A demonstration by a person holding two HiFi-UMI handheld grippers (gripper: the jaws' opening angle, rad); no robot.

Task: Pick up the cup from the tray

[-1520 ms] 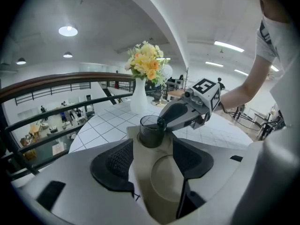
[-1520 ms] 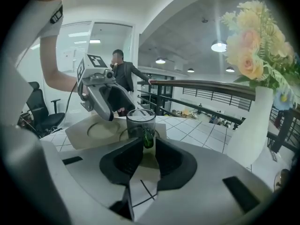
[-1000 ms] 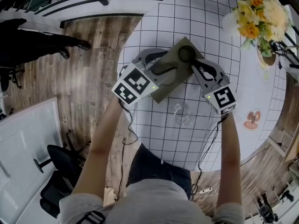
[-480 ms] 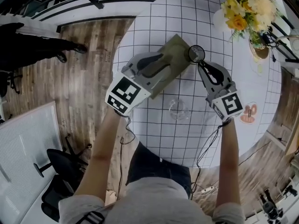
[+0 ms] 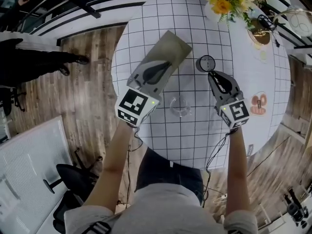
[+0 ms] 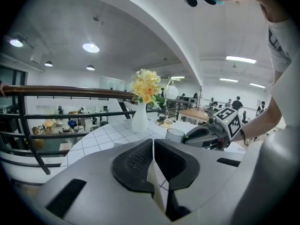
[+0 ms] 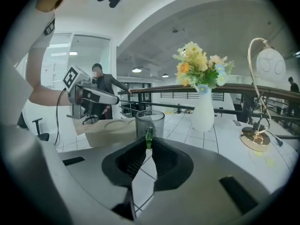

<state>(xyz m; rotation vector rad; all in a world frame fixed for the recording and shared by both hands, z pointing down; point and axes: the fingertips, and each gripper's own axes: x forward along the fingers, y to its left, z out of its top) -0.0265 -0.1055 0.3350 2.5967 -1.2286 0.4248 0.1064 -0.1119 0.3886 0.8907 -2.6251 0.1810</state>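
Pinching the cup [image 5: 205, 63] by its wall, right gripper [image 5: 209, 72] holds it at the jaw tips, prob. to keep it upright. Cup's off the tray [image 5: 170, 45], just beside its right edge, over the table [image 5: 195, 130]. Left gripper [image 5: 165, 66], jaws together w/ nothing btwn them, lies over the tray, prob. steadying it.

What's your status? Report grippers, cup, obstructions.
Left gripper shut on tray edge. Right gripper shut on cup, pinching its near wall; cup off the tray, beside it. Nothing blocking; second glass on table, apart.
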